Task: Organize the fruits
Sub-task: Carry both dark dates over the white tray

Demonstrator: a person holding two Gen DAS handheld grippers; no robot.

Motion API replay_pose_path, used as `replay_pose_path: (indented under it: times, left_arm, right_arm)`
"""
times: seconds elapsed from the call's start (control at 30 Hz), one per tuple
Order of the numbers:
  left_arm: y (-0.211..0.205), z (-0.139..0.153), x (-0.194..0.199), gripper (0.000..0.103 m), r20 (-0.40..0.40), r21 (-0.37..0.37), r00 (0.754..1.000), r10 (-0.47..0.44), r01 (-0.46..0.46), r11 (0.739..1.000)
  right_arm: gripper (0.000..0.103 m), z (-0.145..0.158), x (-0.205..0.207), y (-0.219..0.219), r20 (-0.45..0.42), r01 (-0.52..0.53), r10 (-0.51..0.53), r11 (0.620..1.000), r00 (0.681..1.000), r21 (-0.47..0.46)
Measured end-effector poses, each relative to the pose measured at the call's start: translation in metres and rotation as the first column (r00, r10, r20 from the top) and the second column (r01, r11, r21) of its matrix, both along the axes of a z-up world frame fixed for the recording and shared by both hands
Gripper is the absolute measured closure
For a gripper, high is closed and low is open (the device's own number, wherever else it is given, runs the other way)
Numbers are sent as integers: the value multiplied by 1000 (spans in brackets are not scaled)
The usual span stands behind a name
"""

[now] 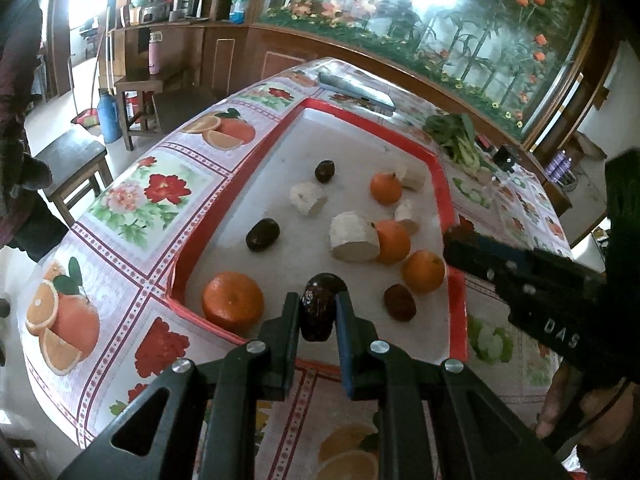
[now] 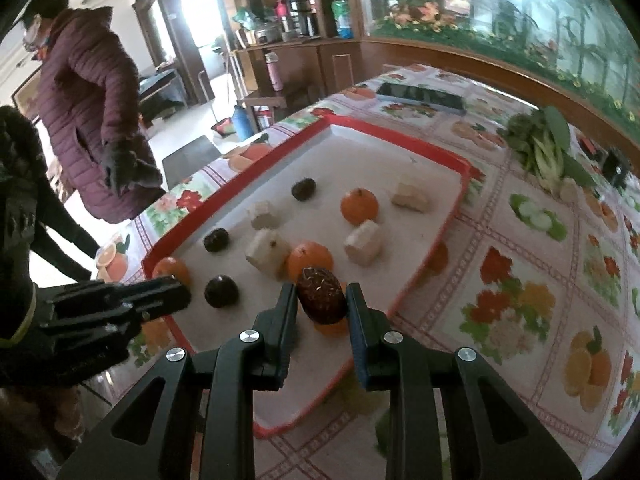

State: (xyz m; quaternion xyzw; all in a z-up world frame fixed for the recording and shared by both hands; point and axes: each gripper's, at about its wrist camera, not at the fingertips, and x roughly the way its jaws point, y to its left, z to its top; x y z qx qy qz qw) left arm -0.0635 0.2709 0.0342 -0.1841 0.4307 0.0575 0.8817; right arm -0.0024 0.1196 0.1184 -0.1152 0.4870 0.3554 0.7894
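A red-rimmed white tray holds several oranges, dark red dates and pale cut root pieces. My left gripper is shut on a dark date over the tray's near edge, beside a large orange. My right gripper is shut on another dark date, held above an orange at the tray's near side. The right gripper also shows in the left wrist view over the tray's right rim. The left gripper shows in the right wrist view near a loose date.
A flowered tablecloth covers the table. A phone lies behind the tray, and leafy greens lie at the right. A person in a purple coat stands at the table's left. Wooden stools stand on the floor.
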Motion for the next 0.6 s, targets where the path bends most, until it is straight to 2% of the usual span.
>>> replay_pose_path:
  times: [0.3, 0.5, 0.6]
  left_arm:
    - [18, 11, 23, 83, 12, 4, 1000, 16, -16, 1000]
    - [36, 19, 64, 83, 17, 43, 1000, 12, -13, 999]
    - [46, 15, 88, 83, 9, 31, 1000, 11, -11, 999]
  right_arm:
    - [79, 1, 29, 33, 27, -18, 18, 1000, 999, 2]
    - [79, -1, 57, 53, 51, -9, 8, 1000, 999, 6]
    - [79, -8, 74, 61, 52, 15, -15, 1000, 999, -3]
